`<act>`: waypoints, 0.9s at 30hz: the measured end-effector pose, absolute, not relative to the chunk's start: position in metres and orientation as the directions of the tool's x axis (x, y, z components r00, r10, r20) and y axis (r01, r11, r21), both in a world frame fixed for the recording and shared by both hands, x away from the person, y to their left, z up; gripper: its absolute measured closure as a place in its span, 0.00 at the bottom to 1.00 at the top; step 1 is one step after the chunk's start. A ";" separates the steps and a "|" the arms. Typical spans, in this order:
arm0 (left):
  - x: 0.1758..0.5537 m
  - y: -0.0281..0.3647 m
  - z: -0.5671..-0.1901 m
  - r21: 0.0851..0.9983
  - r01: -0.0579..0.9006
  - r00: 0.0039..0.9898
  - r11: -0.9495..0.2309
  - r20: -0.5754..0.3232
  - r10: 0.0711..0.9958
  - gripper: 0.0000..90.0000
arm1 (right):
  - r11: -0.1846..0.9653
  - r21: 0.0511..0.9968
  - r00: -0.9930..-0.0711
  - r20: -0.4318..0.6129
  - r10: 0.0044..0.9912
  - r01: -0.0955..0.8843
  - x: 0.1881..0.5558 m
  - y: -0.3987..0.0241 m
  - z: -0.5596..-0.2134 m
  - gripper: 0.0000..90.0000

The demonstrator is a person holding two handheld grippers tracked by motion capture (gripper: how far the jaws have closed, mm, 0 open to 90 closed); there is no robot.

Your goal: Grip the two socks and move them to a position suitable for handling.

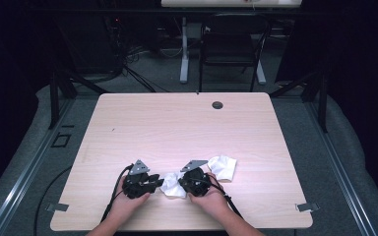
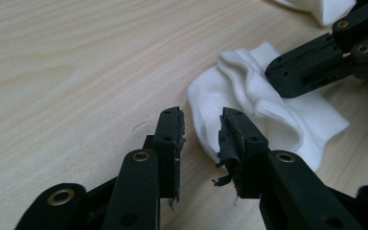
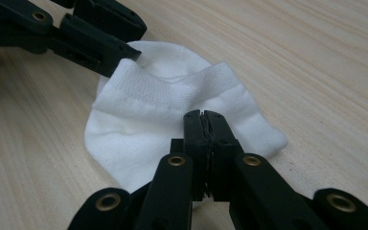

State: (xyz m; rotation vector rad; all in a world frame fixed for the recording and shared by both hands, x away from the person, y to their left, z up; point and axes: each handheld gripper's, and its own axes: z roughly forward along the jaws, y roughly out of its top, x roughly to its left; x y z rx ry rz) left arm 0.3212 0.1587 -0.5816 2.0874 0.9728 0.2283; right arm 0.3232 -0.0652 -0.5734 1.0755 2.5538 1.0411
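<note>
Two white socks lie on the worktop (image 1: 177, 123). Your right tongs (image 3: 205, 116) are clamped on the nearer sock (image 3: 172, 124); your left tongs (image 2: 201, 129), parted, sit just beside its edge. The second sock (image 1: 223, 167) lies nearby.

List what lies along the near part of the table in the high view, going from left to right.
Left gripper → white sock between the grippers → right gripper → second white sock, all on the wooden table.
</note>
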 end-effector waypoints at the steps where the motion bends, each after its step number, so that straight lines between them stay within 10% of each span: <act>1: 0.321 0.158 -0.582 0.729 0.561 0.693 -0.392 -0.154 0.704 0.79 | 0.492 0.667 -0.722 0.100 0.685 0.559 0.323 -0.065 -0.573 0.99; 9: 0.311 0.153 -0.582 0.715 0.574 0.709 -0.399 -0.190 0.679 0.97 | 0.473 0.677 -0.712 0.109 0.693 0.564 0.324 -0.067 -0.574 0.97; 27: 0.304 0.150 -0.584 0.719 0.579 0.701 -0.385 -0.197 0.686 0.97 | 0.425 0.753 -0.745 0.127 0.654 0.502 0.304 -0.047 -0.555 0.76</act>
